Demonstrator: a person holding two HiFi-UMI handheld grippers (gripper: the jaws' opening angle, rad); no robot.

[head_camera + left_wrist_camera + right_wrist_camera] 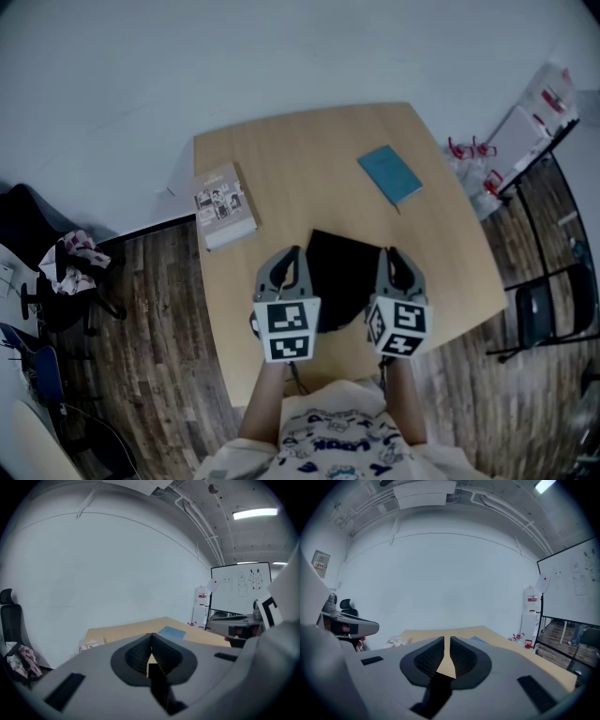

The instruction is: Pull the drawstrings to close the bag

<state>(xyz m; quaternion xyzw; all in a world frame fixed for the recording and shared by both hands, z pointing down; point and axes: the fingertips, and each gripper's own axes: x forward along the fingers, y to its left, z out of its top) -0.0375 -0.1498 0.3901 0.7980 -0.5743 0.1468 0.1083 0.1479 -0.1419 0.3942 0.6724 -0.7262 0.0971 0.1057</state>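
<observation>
Left gripper (151,637): ribbed jaw tips were together, with no gap at the tips. A dark strip sat low between the jaws; I could not tell bag cloth from string. Right gripper (447,641): jaws were narrow, with a thin slit between them, bare table showing through it and dark below.

Both grippers sat at the near end of the black cloth bag (339,272), one at its left side and one at its right. The bag lay flat on the light wooden table (281,159), close to the person's edge. The drawstrings were too small to make out.

Only the head view showed the whole bag and its place between the grippers. It alone showed the black office chair (37,234) with a red-and-white cloth (73,248) on it, left of the table. It also showed the black folding chair (544,305) to the right. Only the gripper views showed the white board with sketched figures (241,590) and the ceiling strip light (255,513). Each gripper view also caught the other gripper at its edge.

The grey picture-covered book (225,204) and the blue flat notebook (390,174) lay on the far half of the table, well apart.

Count: two grippers, one bag, one book, one notebook, one table, two chairs, one board.
</observation>
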